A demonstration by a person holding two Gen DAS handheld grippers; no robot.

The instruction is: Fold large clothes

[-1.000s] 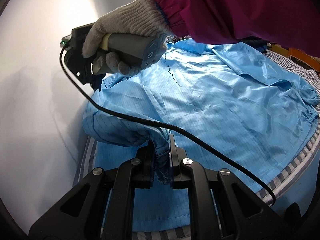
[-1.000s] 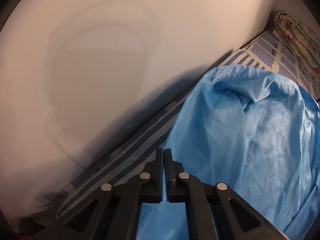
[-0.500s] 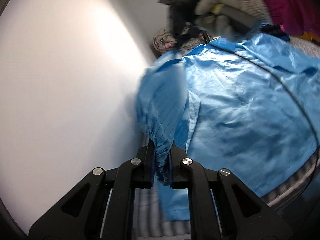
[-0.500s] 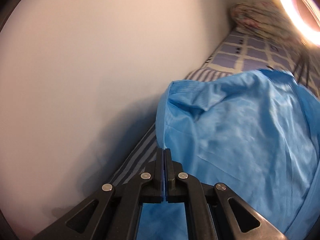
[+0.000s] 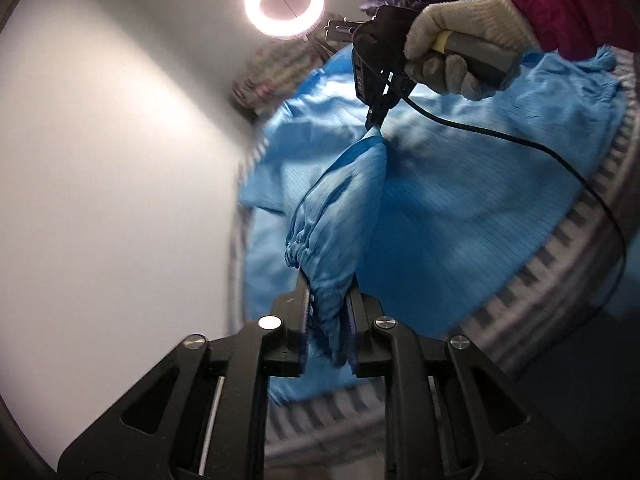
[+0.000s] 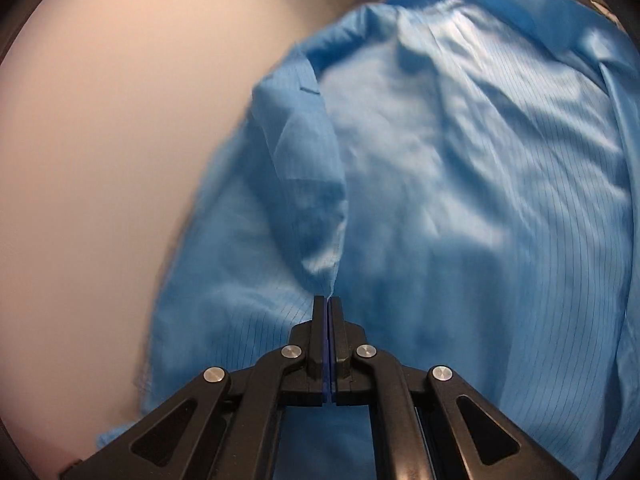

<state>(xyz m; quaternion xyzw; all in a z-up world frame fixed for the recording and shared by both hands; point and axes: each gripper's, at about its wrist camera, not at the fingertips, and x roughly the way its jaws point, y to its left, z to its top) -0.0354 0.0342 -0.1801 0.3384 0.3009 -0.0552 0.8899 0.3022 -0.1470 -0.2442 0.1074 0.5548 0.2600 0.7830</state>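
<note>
The big blue coat (image 5: 460,200) lies spread out on a striped bed (image 5: 568,240) next to a white wall (image 5: 100,160). The left hand-held gripper (image 5: 328,320) has the coat's sleeve cuff (image 5: 316,256) between its jaws, which are opening (the cloth sits there, bunched up). The right hand-held gripper (image 6: 328,308), in a gloved hand (image 5: 460,40), is clenched on a pinch of the sleeve.
</note>
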